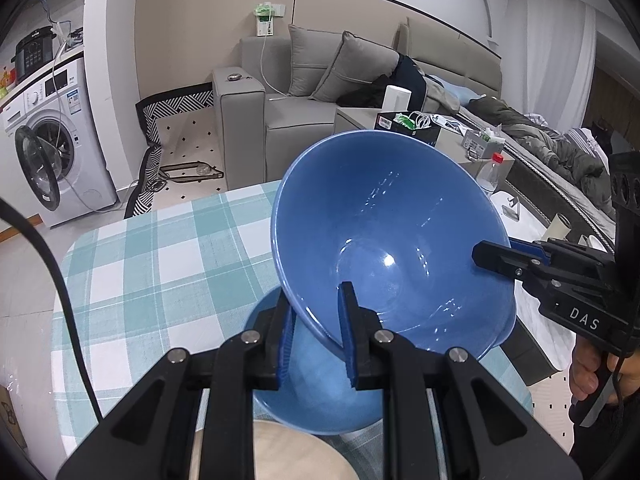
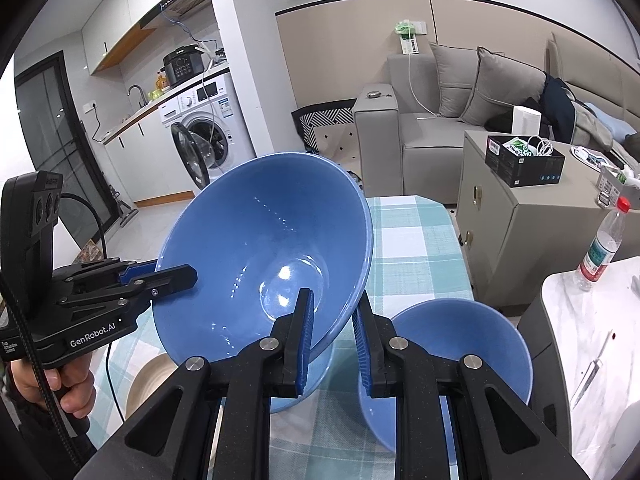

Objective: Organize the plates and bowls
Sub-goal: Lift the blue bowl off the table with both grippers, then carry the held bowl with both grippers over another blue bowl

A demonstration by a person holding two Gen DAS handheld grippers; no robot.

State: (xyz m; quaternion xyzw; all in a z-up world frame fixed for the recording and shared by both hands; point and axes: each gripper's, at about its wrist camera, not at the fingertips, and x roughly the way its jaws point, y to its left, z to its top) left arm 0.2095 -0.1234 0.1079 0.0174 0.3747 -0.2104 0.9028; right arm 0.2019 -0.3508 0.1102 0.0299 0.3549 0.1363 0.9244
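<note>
Blue glazed ceramic fills both wrist views: you have a large blue bowl [image 1: 384, 232] lifted off the checked tablecloth [image 1: 160, 248] and tipped, its inside facing the cameras. Your left gripper [image 1: 316, 336] pinches the bowl's near rim, one pad inside the wall and one outside. Your right gripper [image 2: 334, 344] is clamped on the rim the same way from the opposite side; in the left view it reaches in from the right edge, with your hand [image 1: 592, 372] wrapped around its handle.

Just below the raised bowl a second blue bowl [image 1: 316, 400] rests on the table. A third blue bowl [image 2: 464, 360] sits to its right in the right wrist view, near the table's edge. A beige plate [image 1: 280, 452] lies at the near side, partly hidden by the gripper body.

Far behind stand a grey sofa [image 1: 288, 112] and a washing machine [image 1: 52, 144] with its door open.
</note>
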